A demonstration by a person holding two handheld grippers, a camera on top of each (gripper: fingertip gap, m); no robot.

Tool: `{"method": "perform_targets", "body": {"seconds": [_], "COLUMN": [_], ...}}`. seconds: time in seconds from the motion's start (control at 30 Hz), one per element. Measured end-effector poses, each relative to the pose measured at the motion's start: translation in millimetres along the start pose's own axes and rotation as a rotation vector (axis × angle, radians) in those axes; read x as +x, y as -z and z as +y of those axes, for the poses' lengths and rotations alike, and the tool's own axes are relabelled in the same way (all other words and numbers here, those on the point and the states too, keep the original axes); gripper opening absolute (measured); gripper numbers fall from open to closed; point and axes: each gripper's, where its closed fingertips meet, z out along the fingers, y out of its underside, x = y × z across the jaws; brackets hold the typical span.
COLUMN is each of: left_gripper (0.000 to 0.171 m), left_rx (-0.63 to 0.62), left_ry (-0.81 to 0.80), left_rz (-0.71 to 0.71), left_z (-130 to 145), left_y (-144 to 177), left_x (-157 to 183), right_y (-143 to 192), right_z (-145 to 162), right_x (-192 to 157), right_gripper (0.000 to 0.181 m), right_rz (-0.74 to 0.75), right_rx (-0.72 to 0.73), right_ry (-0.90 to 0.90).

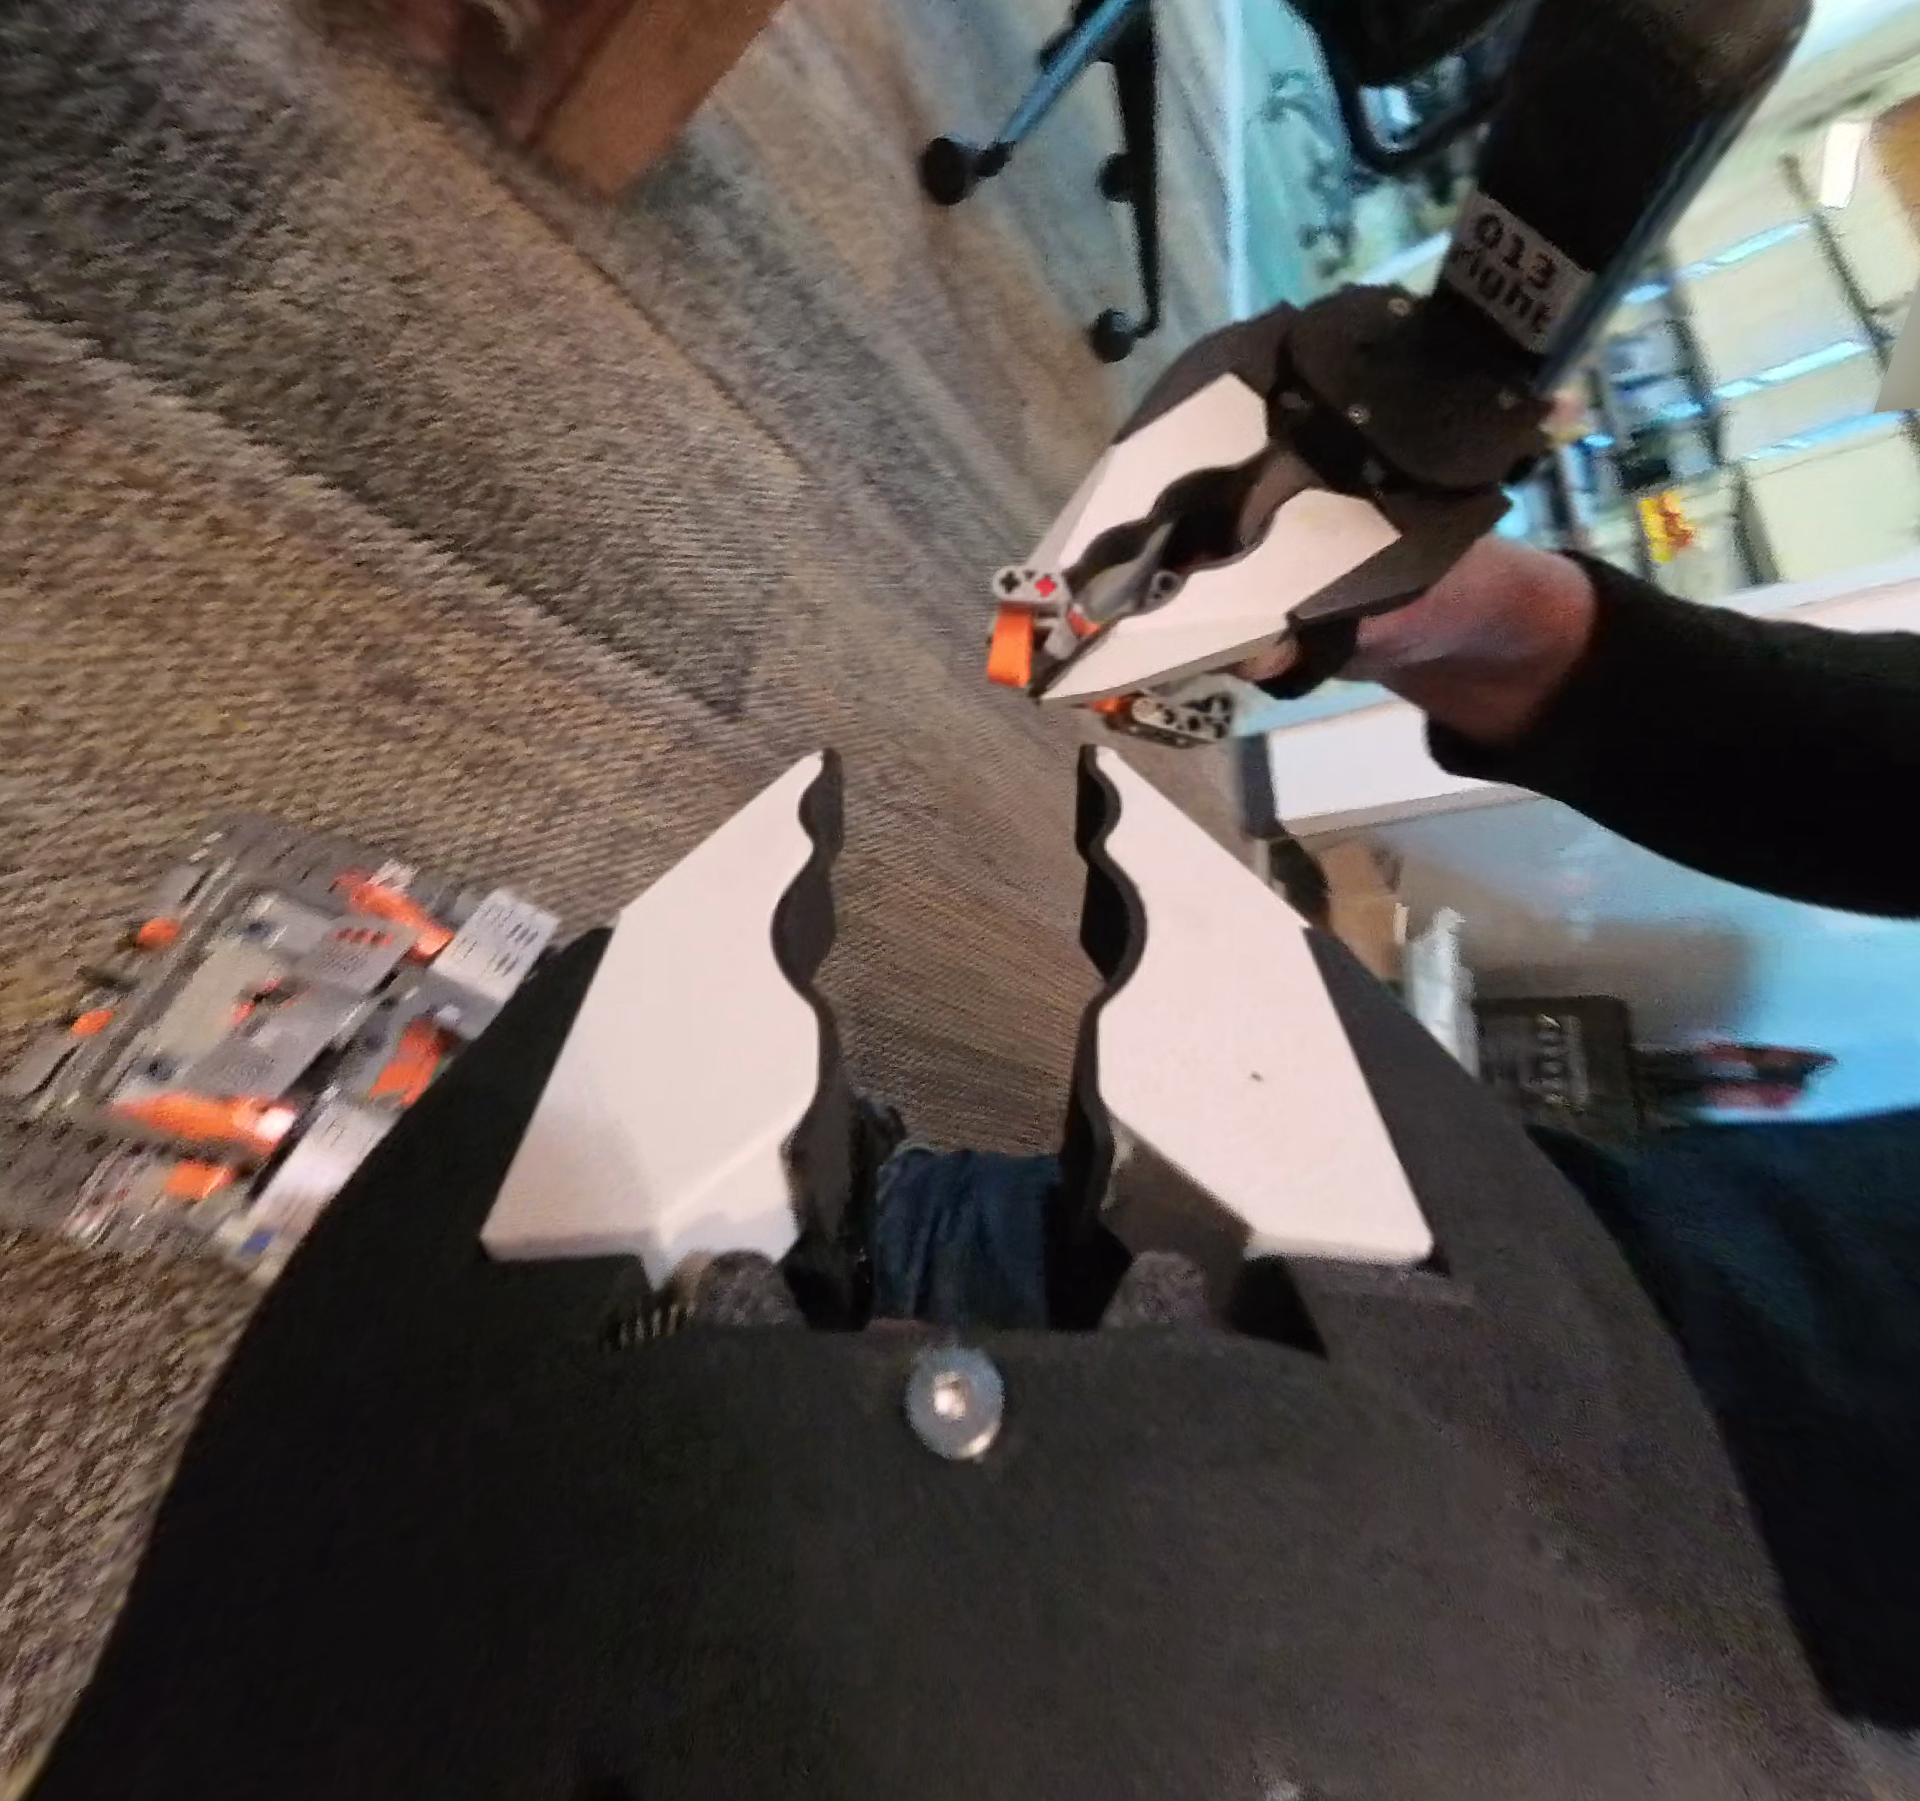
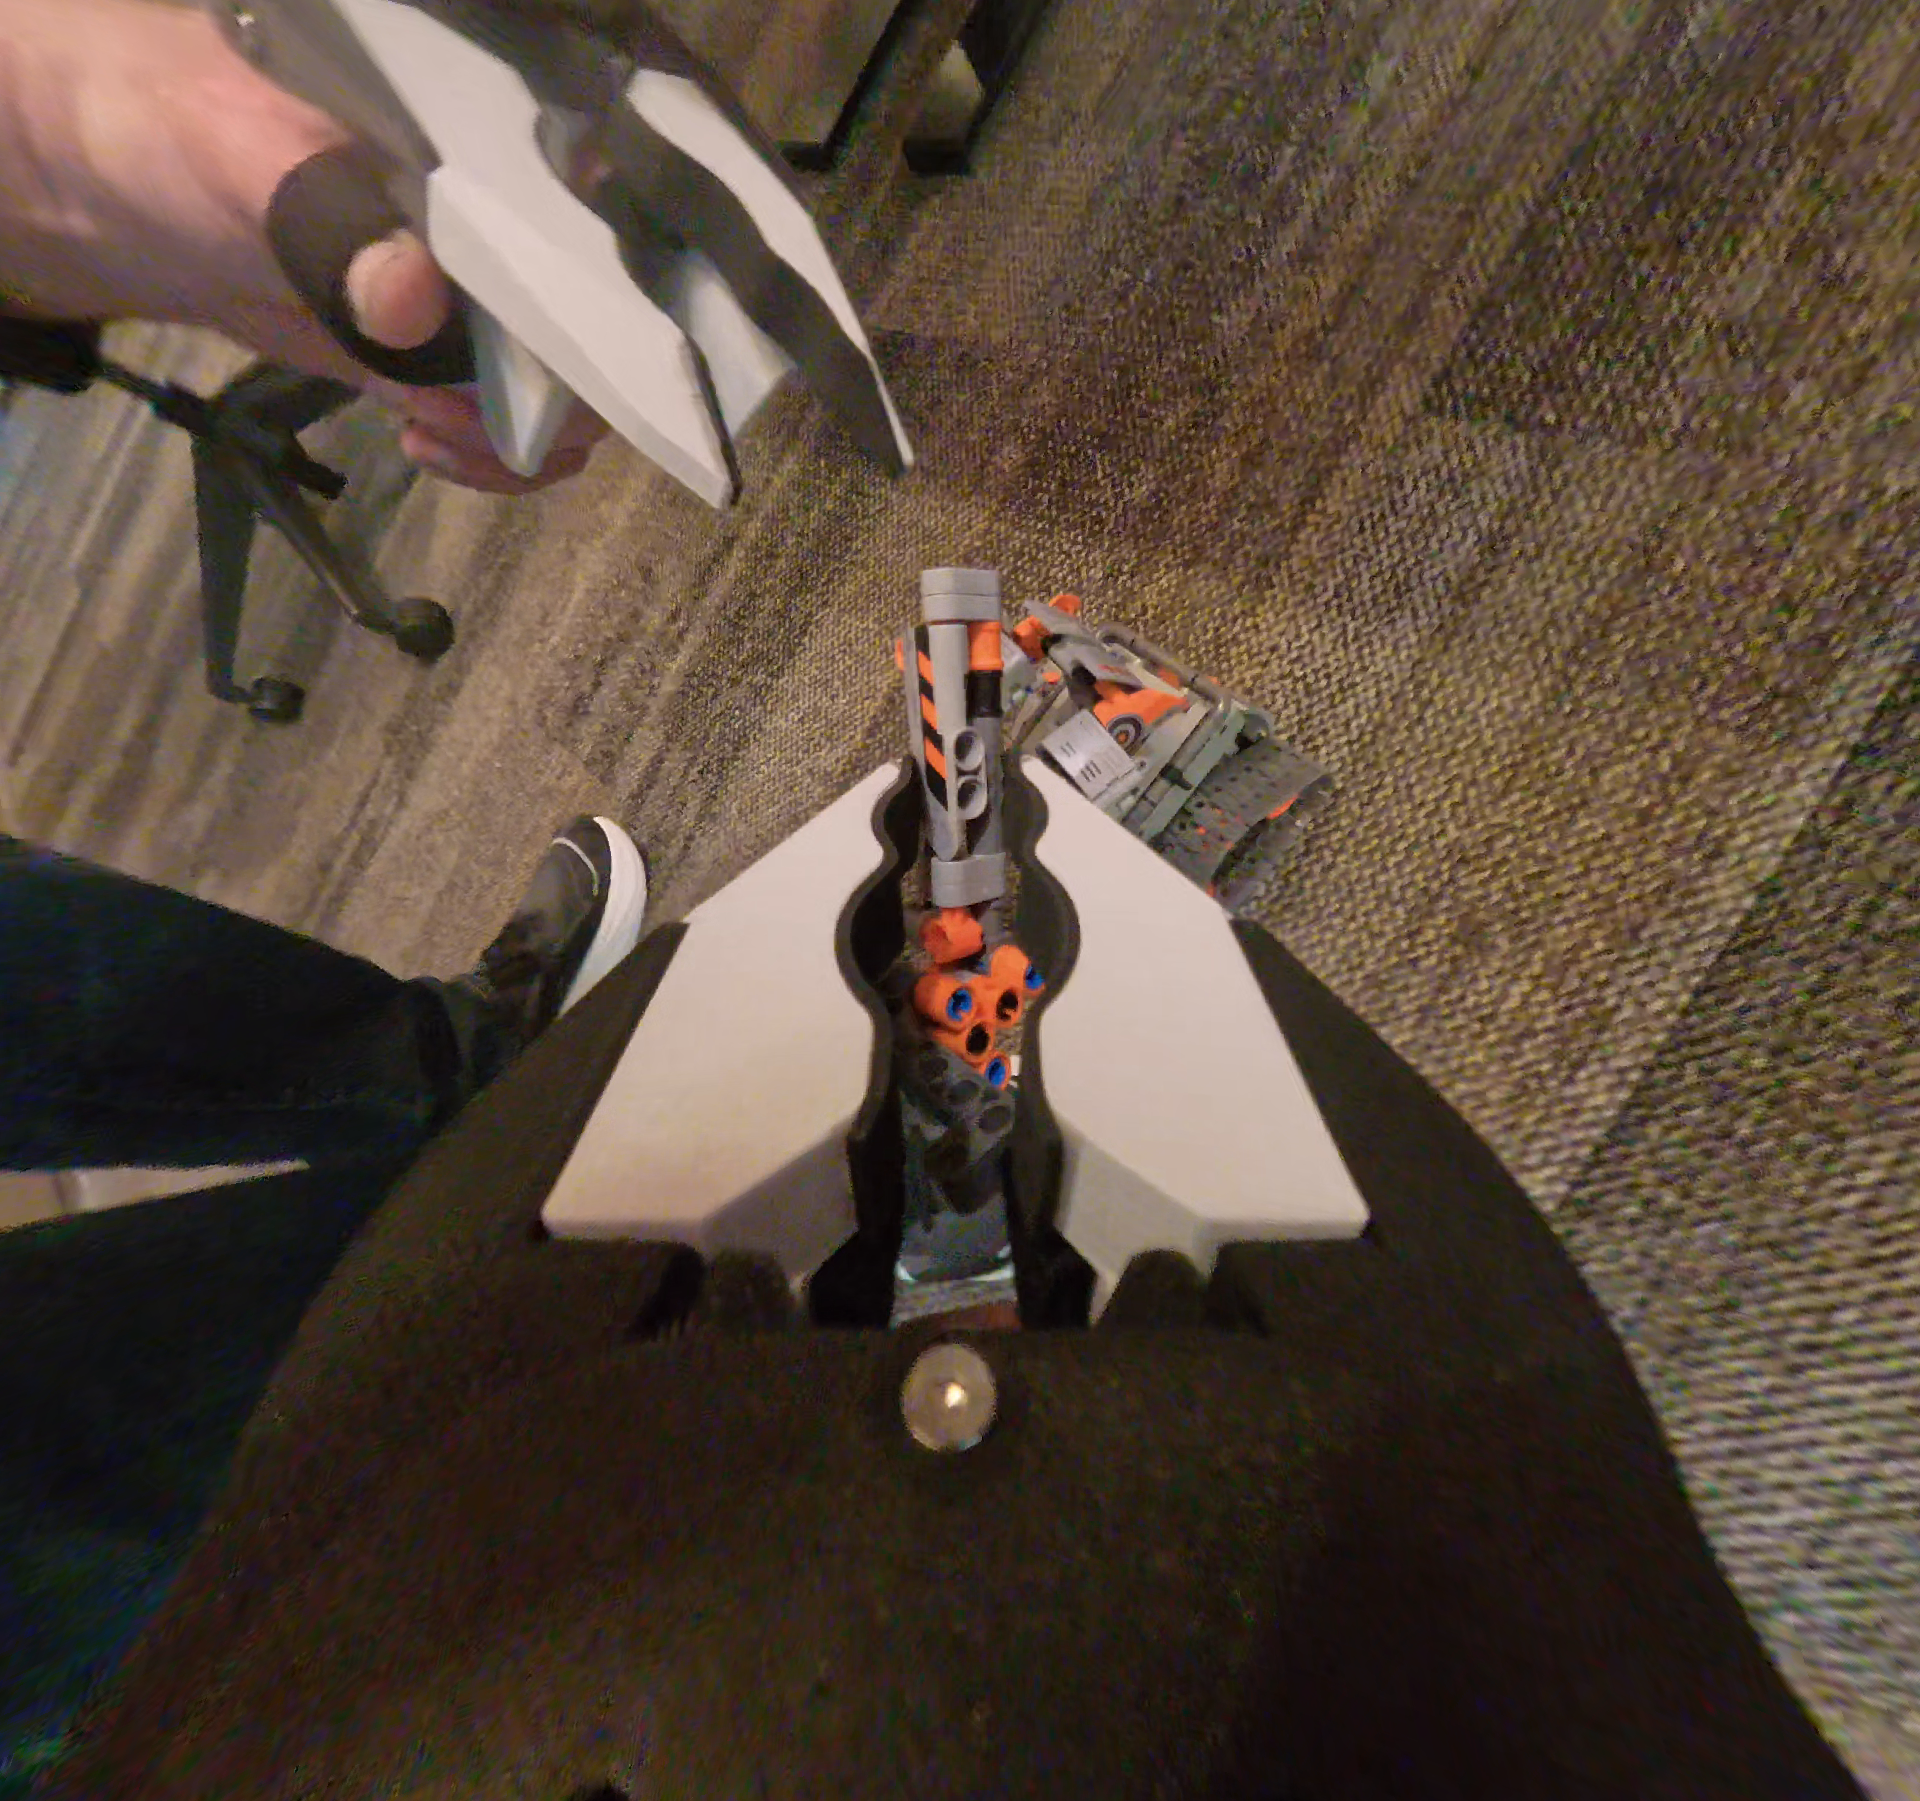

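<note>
Two tongs held above a carpet (image 2: 1455, 401). The right tongs (image 2: 961, 785) are clamped on one grey-and-orange brick-built piece (image 2: 961, 712). The left tongs (image 1: 956, 764) are parted and hold nothing. One larger grey-and-orange brick model (image 2: 1153, 754) lies on the carpet — just beyond the held piece.

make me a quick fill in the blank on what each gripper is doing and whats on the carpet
1. The right gripper is shut on a grey and ____ brick-built piece.
2. The left gripper holds nothing; its jaws stand ____.
3. The larger grey brick model lies on the ____.
4. The rolling chair base has ____ on its legs.

Missing words: orange; open; carpet; casters
</note>
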Motion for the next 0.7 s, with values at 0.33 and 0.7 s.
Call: {"method": "perform_targets", "body": {"seconds": [0.33,0.7], "left_gripper": [0.051,0.047], "left_rx": [0.043,0.077], "left_ry": [0.226,0.397], "left_rz": [-0.382,-0.419], "left_z": [68,110], "left_y": [39,29], "left_x": [-146,-199], "right_y": [-85,-135], "right_z": [69,113], "right_x": [68,98], "right_gripper": [0.013,0.013], "right_rz": [-0.122,-0.139], "right_rx": [0.151,0.063], "right_ry": [-0.636,-0.73]}}
